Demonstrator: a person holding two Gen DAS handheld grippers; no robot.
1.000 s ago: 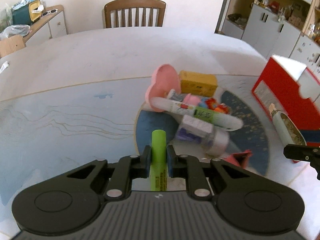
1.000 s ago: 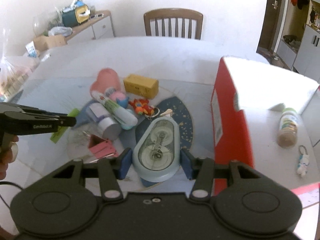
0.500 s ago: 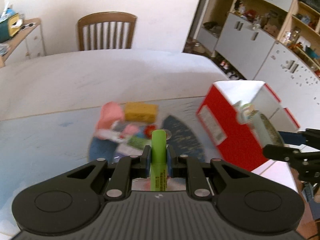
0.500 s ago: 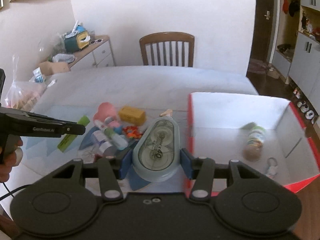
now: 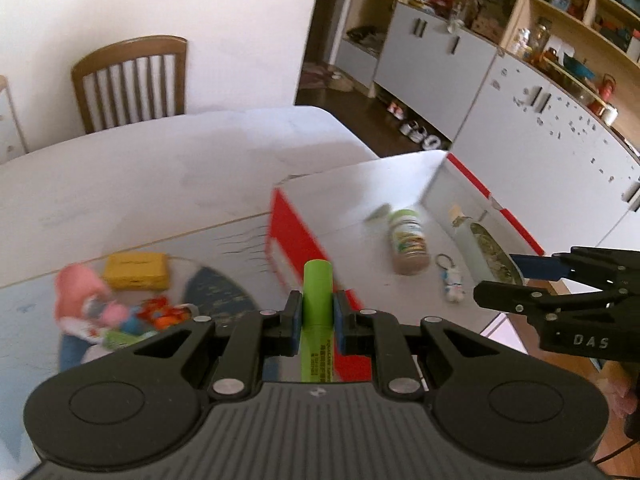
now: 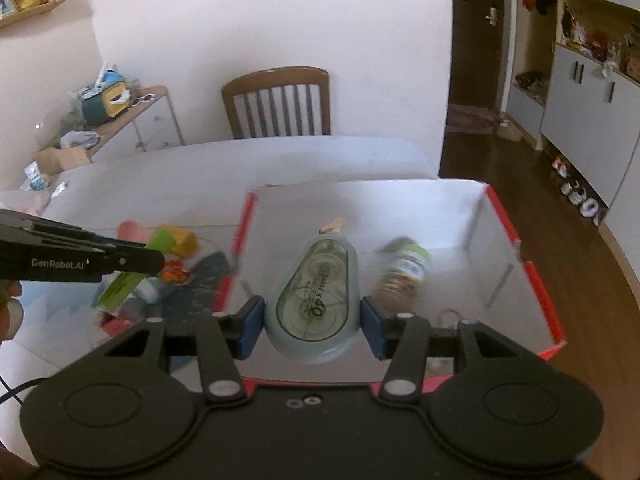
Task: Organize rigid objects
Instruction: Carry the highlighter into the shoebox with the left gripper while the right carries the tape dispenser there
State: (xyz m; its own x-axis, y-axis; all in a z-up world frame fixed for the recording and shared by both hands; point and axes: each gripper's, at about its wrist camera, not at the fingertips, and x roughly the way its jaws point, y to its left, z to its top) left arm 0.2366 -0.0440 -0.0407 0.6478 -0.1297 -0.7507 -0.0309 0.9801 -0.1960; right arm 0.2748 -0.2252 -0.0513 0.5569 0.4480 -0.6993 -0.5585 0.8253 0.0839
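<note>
Left gripper [image 5: 316, 314] pinches a green tube [image 5: 317, 292] upright between its pads, above the red box [image 5: 292, 240] near wall. Right gripper [image 6: 312, 320] clamps a grey tape dispenser [image 6: 314, 300] over the box interior, beside a lying spice jar [image 6: 402, 276].

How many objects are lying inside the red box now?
2: a spice jar lying near the middle of the red box, and a small keychain figure beside it. More may be hidden behind the near wall.
</note>
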